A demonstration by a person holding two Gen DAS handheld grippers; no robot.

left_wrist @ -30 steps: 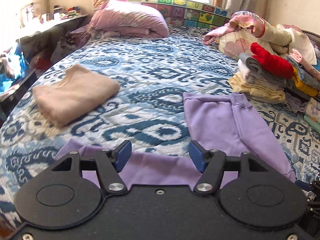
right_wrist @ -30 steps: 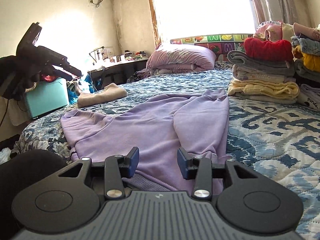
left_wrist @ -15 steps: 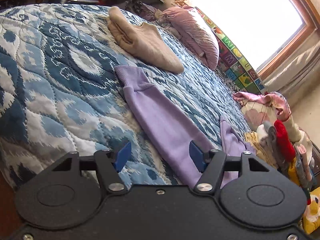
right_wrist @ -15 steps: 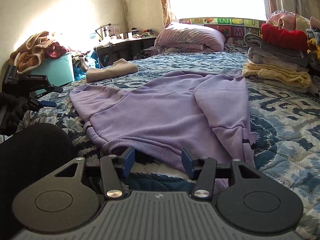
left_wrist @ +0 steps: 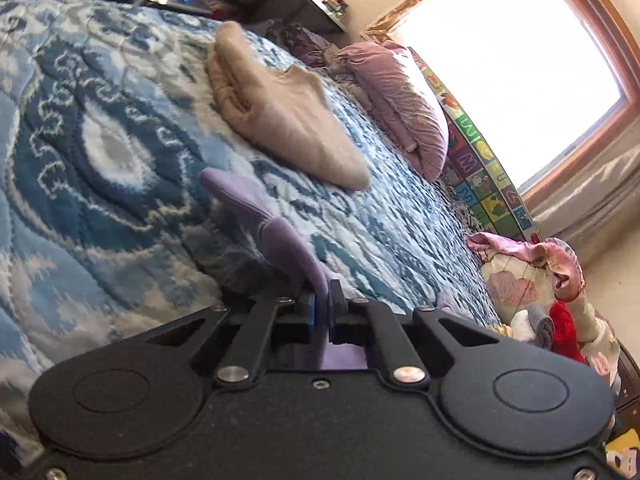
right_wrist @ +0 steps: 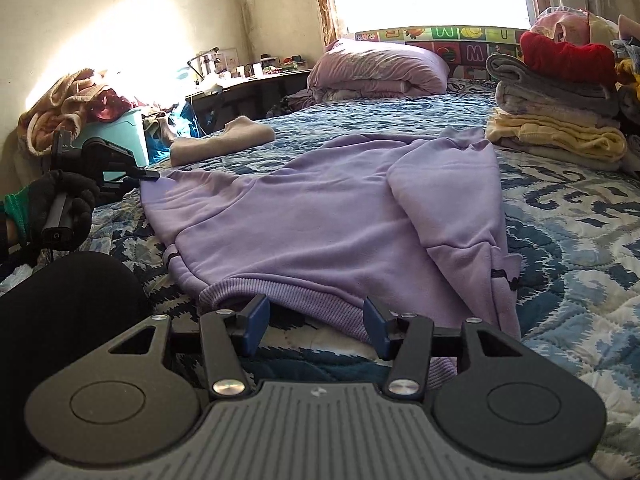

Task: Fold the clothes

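A lilac sweatshirt (right_wrist: 320, 216) lies flat on the blue patterned bed quilt (right_wrist: 580, 220), one sleeve folded across its right side. My left gripper (left_wrist: 319, 312) is shut on the sweatshirt's other sleeve (left_wrist: 276, 232), whose ribbed cuff (left_wrist: 224, 188) rests on the quilt (left_wrist: 80, 160) ahead. The left gripper also shows at the far left of the right wrist view (right_wrist: 136, 174), at the sweatshirt's left edge. My right gripper (right_wrist: 316, 324) is open and empty, just in front of the ribbed hem (right_wrist: 280, 292).
A folded beige sweater (left_wrist: 280, 120) lies beyond the sleeve. A stack of folded clothes (right_wrist: 560, 120) stands at the right of the bed, a lilac pillow (right_wrist: 380, 68) at its head. A desk (right_wrist: 248, 84) and a teal box (right_wrist: 128, 132) stand left of the bed.
My left gripper has closed on the sleeve, which now rises from the quilt into its jaws. My right gripper has drawn back slightly and stays open at the hem.
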